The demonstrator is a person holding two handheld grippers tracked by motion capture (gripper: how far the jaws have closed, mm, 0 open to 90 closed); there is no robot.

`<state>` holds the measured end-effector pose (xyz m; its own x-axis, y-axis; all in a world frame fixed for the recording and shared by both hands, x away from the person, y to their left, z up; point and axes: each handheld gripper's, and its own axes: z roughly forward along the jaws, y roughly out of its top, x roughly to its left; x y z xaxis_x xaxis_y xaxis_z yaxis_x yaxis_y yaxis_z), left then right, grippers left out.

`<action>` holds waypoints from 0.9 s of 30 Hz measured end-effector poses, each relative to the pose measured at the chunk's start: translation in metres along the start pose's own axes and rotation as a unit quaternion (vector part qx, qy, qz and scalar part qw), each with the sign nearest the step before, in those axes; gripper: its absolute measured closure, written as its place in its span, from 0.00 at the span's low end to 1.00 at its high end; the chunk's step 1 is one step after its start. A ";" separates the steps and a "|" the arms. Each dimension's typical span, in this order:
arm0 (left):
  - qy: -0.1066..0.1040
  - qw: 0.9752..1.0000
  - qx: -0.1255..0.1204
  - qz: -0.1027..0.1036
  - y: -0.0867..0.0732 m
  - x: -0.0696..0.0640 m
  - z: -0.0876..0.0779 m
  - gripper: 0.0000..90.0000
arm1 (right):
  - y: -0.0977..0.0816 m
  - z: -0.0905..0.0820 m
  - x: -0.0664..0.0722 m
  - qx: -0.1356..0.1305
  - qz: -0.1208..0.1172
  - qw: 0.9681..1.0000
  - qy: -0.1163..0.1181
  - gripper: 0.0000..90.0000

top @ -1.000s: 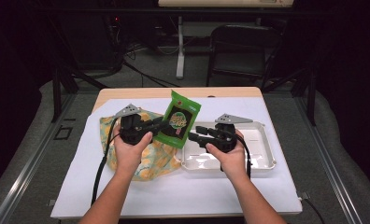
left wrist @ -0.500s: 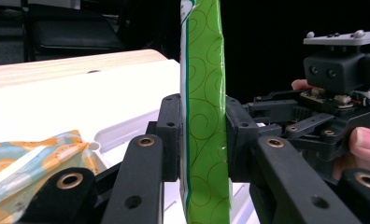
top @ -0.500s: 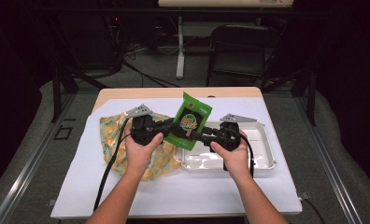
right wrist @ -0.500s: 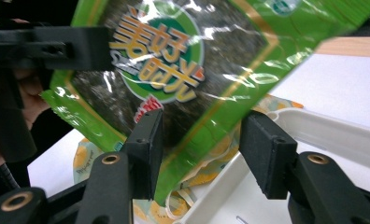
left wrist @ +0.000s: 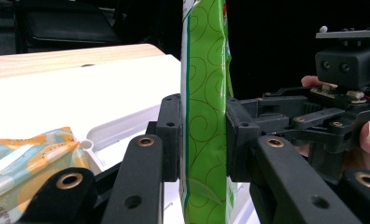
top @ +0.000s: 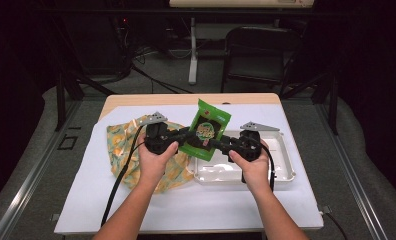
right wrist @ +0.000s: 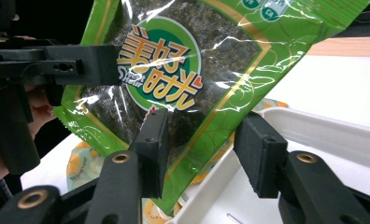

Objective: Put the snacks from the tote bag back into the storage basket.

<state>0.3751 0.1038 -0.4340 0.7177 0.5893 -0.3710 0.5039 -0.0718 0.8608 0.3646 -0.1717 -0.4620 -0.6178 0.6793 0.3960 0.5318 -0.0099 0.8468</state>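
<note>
A green seaweed snack packet [top: 206, 131] hangs upright in the air over the left edge of the white tray [top: 286, 165]. My left gripper [top: 188, 135] comes in from the left and is shut on it. In the left gripper view both pads press the packet [left wrist: 204, 116] edge-on, at my left gripper [left wrist: 202, 140]. My right gripper [top: 213, 143] faces it from the right. Its jaws have just been closing. In the right gripper view the packet's [right wrist: 174, 70] lower corner lies between the jaws of my right gripper [right wrist: 202, 149], and the right pad stands clear of it.
A yellow and blue patterned cloth [top: 123, 145] lies crumpled on the white sheet [top: 186, 210] left of the tray. The tray is shallow and bare inside. A wooden table edge runs along the back, with a dark chair [top: 256, 50] and cables on the floor beyond.
The packet and my left gripper have shifted a little to the right, towards the tray. The right hand has stayed almost where it was.
</note>
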 end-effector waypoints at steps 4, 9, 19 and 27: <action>0.001 1.000 0.010 0.001 -0.001 0.001 0.004 0.80 | 0.000 -0.001 -0.001 -0.001 0.000 1.000 -0.008 0.64; 0.001 1.000 0.022 -0.001 -0.002 0.002 0.009 0.80 | 0.000 -0.002 -0.003 -0.006 0.006 1.000 -0.018 0.65; -0.003 0.999 0.052 0.006 -0.003 -0.002 0.021 0.80 | 0.002 -0.009 -0.008 -0.017 0.016 0.999 -0.031 0.66; -0.009 0.998 0.066 0.002 -0.007 -0.003 0.031 0.80 | 0.002 -0.015 -0.015 -0.023 0.021 0.998 -0.047 0.76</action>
<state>0.3845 0.0773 -0.4498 0.7280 0.5742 -0.3744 0.5588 -0.1807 0.8094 0.3666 -0.1928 -0.4609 -0.5376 0.7431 0.3985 0.5274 -0.0724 0.8466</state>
